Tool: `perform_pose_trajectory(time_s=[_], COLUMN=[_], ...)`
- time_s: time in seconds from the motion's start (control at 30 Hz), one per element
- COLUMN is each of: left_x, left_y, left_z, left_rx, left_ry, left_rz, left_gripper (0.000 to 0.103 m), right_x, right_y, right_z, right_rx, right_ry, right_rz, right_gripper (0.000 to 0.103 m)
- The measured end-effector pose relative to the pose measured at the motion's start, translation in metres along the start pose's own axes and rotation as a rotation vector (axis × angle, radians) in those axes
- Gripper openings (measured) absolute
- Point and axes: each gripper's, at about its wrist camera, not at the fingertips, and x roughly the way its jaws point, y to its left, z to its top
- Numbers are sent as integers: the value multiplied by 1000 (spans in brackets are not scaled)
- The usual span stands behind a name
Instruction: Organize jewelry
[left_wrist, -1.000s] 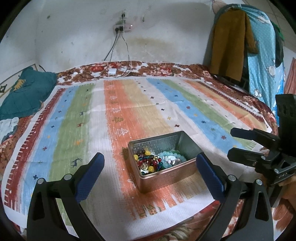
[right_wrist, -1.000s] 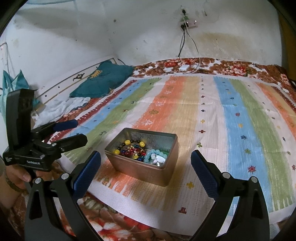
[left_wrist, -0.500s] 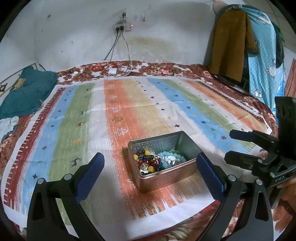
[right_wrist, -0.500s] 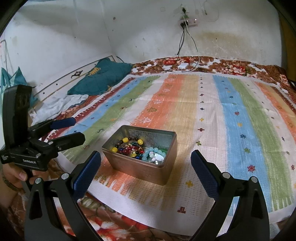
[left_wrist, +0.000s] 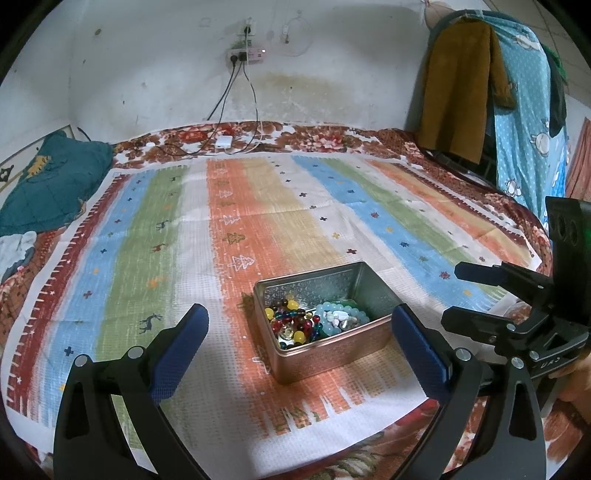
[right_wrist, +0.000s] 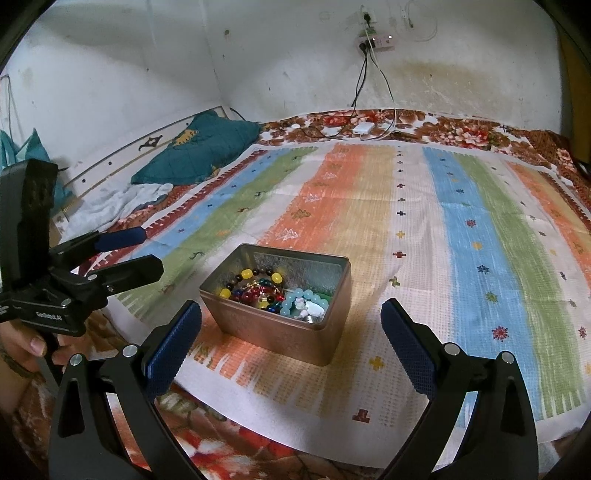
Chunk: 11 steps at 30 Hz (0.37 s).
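Observation:
An open metal tin (left_wrist: 334, 356) (right_wrist: 273, 332) stands on the striped cloth near its front edge. Inside lie beaded jewelry pieces: a string of dark, red and yellow beads (left_wrist: 291, 325) (right_wrist: 255, 290) and a pale blue bead bracelet (left_wrist: 341, 315) (right_wrist: 304, 301) with white stones. My left gripper (left_wrist: 301, 341) is open, its blue pads either side of the tin and short of it. My right gripper (right_wrist: 291, 338) is also open, framing the tin from the other side. Each gripper appears in the other's view: the right one (left_wrist: 480, 295), the left one (right_wrist: 125, 251).
The striped cloth (left_wrist: 258, 221) covers a floral bedspread (left_wrist: 314, 136). A teal pillow (left_wrist: 48, 184) and white cloth lie at the left. Cables and a white charger (left_wrist: 223, 141) rest at the back by the wall. Clothes (left_wrist: 458, 85) hang at right. A hand (right_wrist: 29, 345) holds the left gripper.
Both views have tilted slightly, so the tin sits a little lower and nearer in the frames. The tin and jewelry have not moved; both grippers stay open.

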Motion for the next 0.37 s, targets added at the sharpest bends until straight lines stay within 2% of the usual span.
perform_pose_trajectory(time_s=[0.37], left_x=[4], left_y=[-7], left_z=[-1], left_rx=[16], left_ry=[18], left_rz=[-17], left_gripper=[97], right_x=[1], right_y=[0], right_z=[0], right_rx=[0], right_ry=[1], right_rz=[-1], right_gripper=[99])
